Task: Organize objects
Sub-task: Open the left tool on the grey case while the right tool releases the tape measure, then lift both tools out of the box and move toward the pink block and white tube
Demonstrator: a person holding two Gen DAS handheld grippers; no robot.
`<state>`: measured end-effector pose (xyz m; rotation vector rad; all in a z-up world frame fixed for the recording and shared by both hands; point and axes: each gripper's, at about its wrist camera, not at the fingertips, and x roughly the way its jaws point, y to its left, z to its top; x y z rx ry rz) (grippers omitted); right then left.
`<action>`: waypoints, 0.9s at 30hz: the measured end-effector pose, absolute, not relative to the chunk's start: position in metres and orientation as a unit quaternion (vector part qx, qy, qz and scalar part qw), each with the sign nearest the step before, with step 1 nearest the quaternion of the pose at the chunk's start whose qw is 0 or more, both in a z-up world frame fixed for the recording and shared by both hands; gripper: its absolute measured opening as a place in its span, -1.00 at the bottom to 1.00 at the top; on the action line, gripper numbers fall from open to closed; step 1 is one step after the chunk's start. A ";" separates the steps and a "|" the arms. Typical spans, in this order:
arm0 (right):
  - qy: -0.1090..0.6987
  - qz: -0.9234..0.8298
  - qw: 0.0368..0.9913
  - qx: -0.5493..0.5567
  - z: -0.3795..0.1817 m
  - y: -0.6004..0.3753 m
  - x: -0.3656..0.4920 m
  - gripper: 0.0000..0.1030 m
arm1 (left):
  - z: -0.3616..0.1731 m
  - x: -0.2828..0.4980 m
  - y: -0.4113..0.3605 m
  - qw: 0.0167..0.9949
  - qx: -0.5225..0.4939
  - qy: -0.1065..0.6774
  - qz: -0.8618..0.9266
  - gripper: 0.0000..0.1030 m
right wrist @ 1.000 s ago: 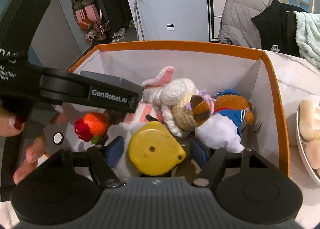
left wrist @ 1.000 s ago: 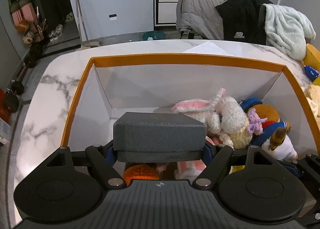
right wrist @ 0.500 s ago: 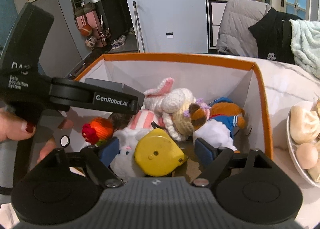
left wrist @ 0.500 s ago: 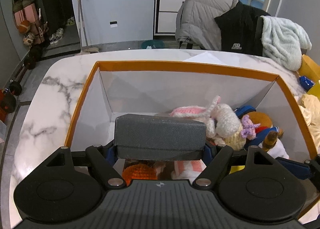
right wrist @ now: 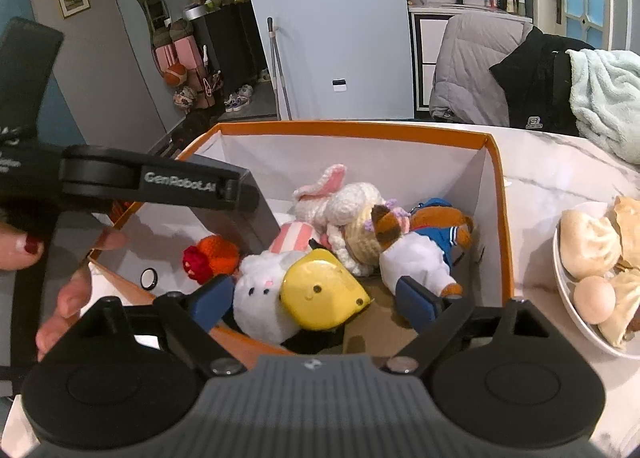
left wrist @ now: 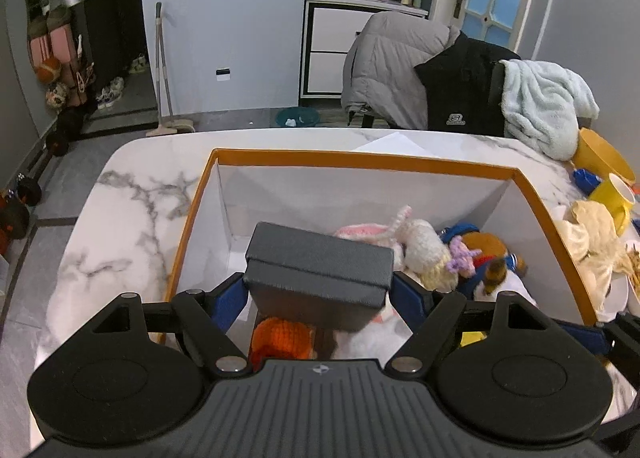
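Released since a second ago, the yellow tape measure now lies free in the orange-rimmed box, and the right gripper has drawn back toward the near rim; its jaws are opening, with the tape measure still between the blue pads but touching neither. It rests tilted against a white plush bunny just left of it, near the box's front wall. Beyond the fingertips lie a plush fox in a sailor outfit, a crocheted rabbit and, to the left, an orange-and-red knitted toy.

Over the same box, the left gripper clamps a dark grey box between its pads (lid slightly askew), held clear above the toys; a hand with red nails grips its handle. Right of the right gripper, outside the box, a plate holds steamed buns and an egg on the marble table.
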<state>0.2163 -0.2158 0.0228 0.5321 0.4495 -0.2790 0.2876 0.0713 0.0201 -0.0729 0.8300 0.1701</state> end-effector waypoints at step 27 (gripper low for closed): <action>0.206 -0.160 0.929 0.263 0.004 -0.155 0.147 0.83 | 0.011 0.148 0.049 0.922 -0.028 0.383 0.057 0.74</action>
